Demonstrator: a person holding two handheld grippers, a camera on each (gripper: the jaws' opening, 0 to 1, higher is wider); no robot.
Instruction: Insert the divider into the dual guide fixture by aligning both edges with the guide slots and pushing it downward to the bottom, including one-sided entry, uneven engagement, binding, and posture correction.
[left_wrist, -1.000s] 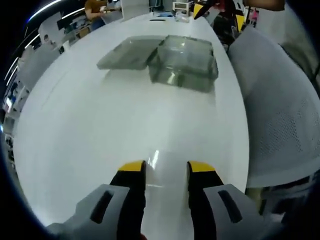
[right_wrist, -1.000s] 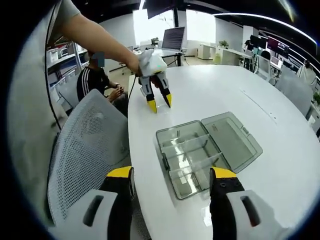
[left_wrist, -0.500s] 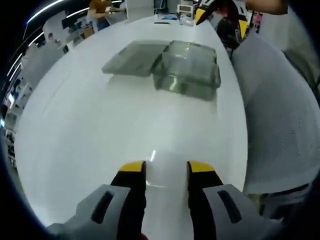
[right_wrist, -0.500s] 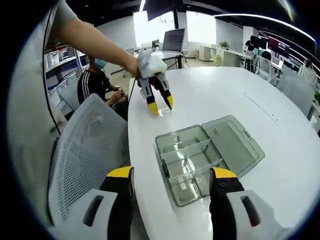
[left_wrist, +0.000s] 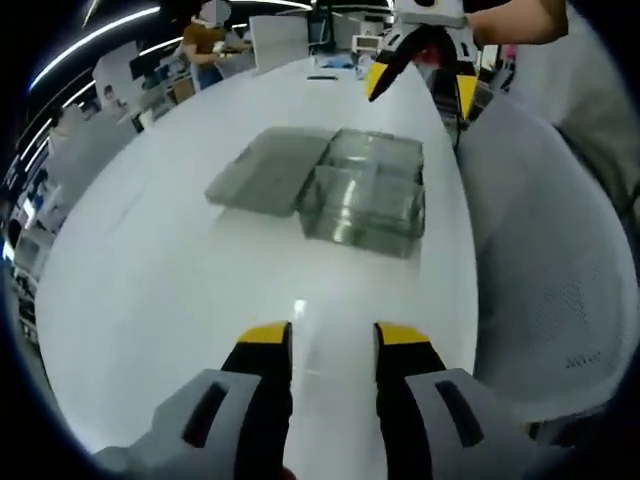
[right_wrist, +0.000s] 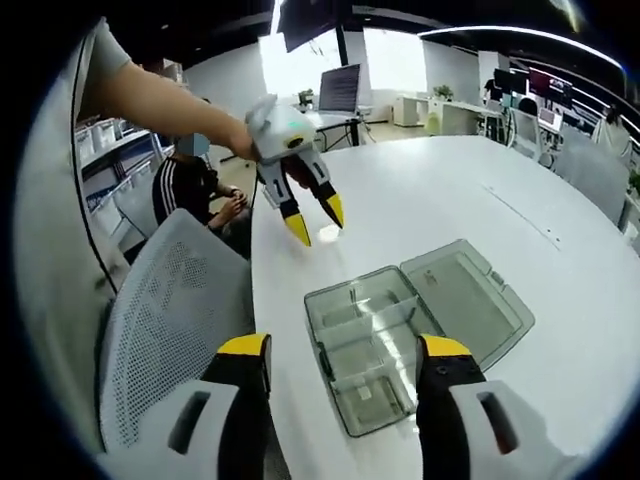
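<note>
Right gripper view looks down on a clear plastic box sitting on the white table near its edge, dividers standing inside and splitting it into compartments, its hinged lid laid flat open beside it. The right gripper hangs above the box with its yellow-tipped jaws spread wide and nothing between them. Beyond the box the left gripper is held over the table, jaws apart and empty. Left gripper view shows the same box and lid ahead of the left gripper, the right gripper above its far side. A mesh chair stands just beside the table edge.
</note>
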